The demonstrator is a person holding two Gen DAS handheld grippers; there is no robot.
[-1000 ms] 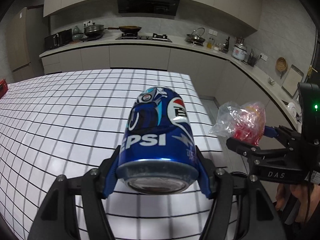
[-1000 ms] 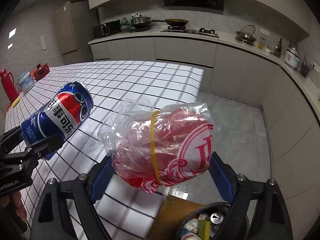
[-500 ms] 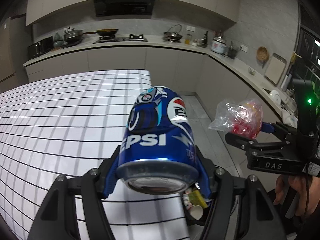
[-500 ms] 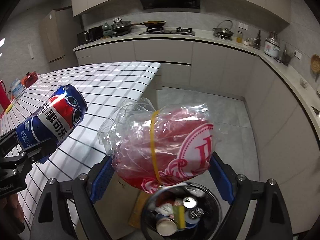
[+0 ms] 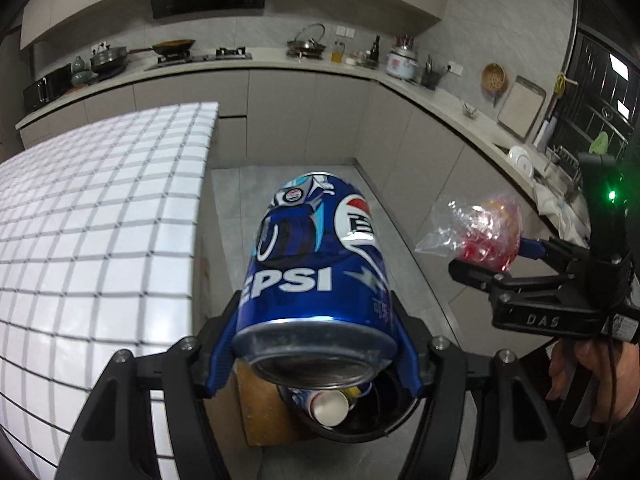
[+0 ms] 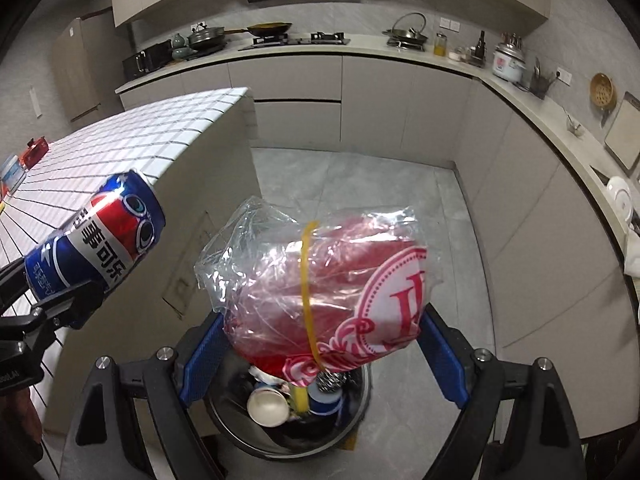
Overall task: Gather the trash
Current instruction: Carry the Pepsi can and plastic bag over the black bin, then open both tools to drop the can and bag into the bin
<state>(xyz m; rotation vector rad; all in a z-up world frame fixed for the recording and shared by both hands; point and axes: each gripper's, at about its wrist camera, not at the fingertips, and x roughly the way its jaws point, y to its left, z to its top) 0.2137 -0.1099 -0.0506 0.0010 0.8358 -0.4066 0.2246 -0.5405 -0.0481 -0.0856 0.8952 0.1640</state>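
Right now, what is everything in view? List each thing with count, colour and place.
Pepsi can: one, blue, clamped in the left tool, above the bin.
Plastic bag: one, clear over red, yellow band, held in the right tool above the bin.
Trash bin: one, dark, on the floor, holding a white paper cup and other trash.
Table: one, white with black grid, left.
Rice cooker: one, white, on the counter.
Left tool: black with blue pads.
Right tool: black with blue pads.
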